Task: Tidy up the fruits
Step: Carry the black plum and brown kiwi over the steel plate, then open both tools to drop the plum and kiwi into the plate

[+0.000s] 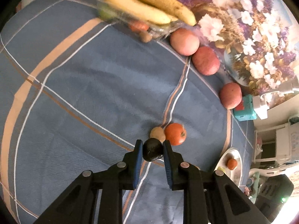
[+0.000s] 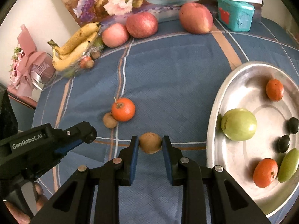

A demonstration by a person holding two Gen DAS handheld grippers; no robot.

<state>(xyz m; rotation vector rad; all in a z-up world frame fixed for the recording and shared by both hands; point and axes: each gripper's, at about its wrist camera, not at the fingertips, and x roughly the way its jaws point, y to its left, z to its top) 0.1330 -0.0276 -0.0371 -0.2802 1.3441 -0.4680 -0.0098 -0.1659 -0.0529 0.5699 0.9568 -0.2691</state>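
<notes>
Two small round fruits pinched: left gripper (image 1: 152,152) clamps dark fruit (image 1: 152,151), right gripper (image 2: 150,143) brown fruit (image 2: 150,142); either could roll free before the steel plate (image 2: 220,100).

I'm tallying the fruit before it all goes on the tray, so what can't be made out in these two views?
- Metal tray: right wrist view, right side cut off by the frame edge; the green fruit is partly cut too.
- Clear container under the bananas: both views, contents blurred and covered by bananas.
- Dark fruit in the left gripper: type unclear, sides hidden by jaws.
- Tray contents in the left wrist view: too small, blocked by the gripper.
</notes>
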